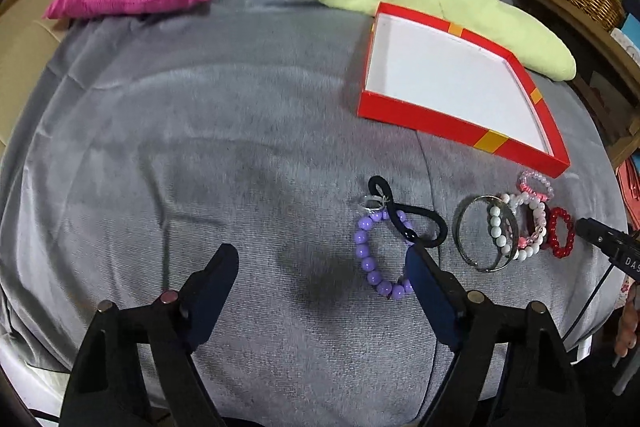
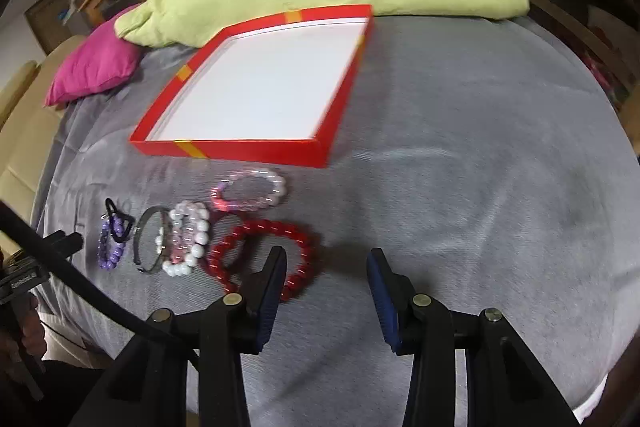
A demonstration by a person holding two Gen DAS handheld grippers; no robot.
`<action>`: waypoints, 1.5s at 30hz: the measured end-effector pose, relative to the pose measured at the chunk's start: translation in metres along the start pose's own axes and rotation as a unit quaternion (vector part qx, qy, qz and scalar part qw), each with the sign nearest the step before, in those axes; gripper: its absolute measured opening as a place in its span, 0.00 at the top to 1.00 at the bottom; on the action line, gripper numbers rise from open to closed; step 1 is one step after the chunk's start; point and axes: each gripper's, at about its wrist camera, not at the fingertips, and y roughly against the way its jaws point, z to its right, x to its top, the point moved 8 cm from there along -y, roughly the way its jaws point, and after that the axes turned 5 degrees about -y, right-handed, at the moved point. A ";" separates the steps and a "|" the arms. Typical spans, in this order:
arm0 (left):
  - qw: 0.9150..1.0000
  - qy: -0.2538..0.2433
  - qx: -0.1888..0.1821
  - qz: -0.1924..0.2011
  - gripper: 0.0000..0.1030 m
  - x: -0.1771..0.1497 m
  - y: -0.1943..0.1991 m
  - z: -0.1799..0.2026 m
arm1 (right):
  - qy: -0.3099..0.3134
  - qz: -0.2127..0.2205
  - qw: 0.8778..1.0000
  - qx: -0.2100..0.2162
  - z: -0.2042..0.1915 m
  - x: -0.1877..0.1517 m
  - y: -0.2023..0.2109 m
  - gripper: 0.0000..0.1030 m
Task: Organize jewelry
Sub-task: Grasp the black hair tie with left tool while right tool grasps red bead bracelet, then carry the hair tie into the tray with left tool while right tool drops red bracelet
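Right wrist view: right gripper (image 2: 327, 269) part-open, empty, its left finger over the red beaded bracelet (image 2: 262, 255). Left gripper (image 1: 322, 267) wide, empty, beside the purple beaded bracelet (image 1: 370, 259). Risk: closing off-centre snags the grey fabric cover (image 2: 460, 155) or drags neighbouring bracelets, short of the empty red cardboard box (image 2: 224, 147).

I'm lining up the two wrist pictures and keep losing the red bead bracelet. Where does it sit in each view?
Left wrist view: red bead bracelet at the far right edge, last in the jewelry row, beside the right gripper's tip.
Right wrist view: red bead bracelet low and left of centre, partly behind the near left finger.
Shared landmark: the red box with the white inside, lying beyond the row in both.
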 end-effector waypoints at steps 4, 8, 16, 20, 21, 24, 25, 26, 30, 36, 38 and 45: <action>1.000 -0.012 -0.002 -0.004 0.16 0.001 -0.004 0.007 | 0.029 -0.023 0.999 -0.024 -0.013 -0.004 -0.015 0.69; 1.000 -0.013 -0.012 -0.005 0.16 0.012 -0.011 0.013 | 0.042 -0.021 0.998 -0.044 -0.013 -0.007 -0.015 0.81; 0.997 -0.013 -0.065 -0.038 0.65 0.032 -0.042 0.022 | 0.048 0.003 0.997 -0.056 -0.020 -0.007 -0.015 0.90; 0.996 -0.002 -0.085 -0.026 0.89 0.038 -0.038 0.022 | 0.030 0.018 0.998 -0.050 -0.010 0.001 -0.005 0.90; 0.995 0.002 -0.098 -0.021 0.89 0.039 -0.035 0.023 | 0.026 0.022 0.998 -0.045 -0.009 0.003 -0.002 0.90; 0.994 -0.008 -0.112 -0.011 0.92 0.040 -0.028 0.029 | 0.016 0.042 0.999 -0.024 -0.007 0.006 0.011 0.90; 0.994 -0.010 -0.113 -0.008 0.93 0.041 -0.026 0.031 | 0.011 0.050 0.999 -0.015 -0.007 0.008 0.016 0.90; 0.993 -0.010 -0.116 -0.005 0.94 0.041 -0.024 0.032 | 0.007 0.053 0.998 -0.010 -0.006 0.008 0.019 0.90; 0.990 -0.005 -0.142 0.020 0.94 0.045 -0.005 0.034 | -0.015 0.066 0.997 0.022 -0.009 0.016 0.028 0.90; 0.980 -0.019 -0.182 0.077 0.95 0.071 0.028 0.051 | -0.033 0.096 0.993 0.058 -0.016 0.032 0.042 0.90; 0.977 -0.024 -0.188 0.096 0.95 0.085 0.028 0.056 | -0.042 0.104 0.991 0.068 -0.018 0.040 0.045 0.90; 0.973 -0.011 -0.184 0.139 0.95 0.137 0.013 0.053 | -0.058 0.150 0.982 0.099 -0.030 0.076 0.048 0.90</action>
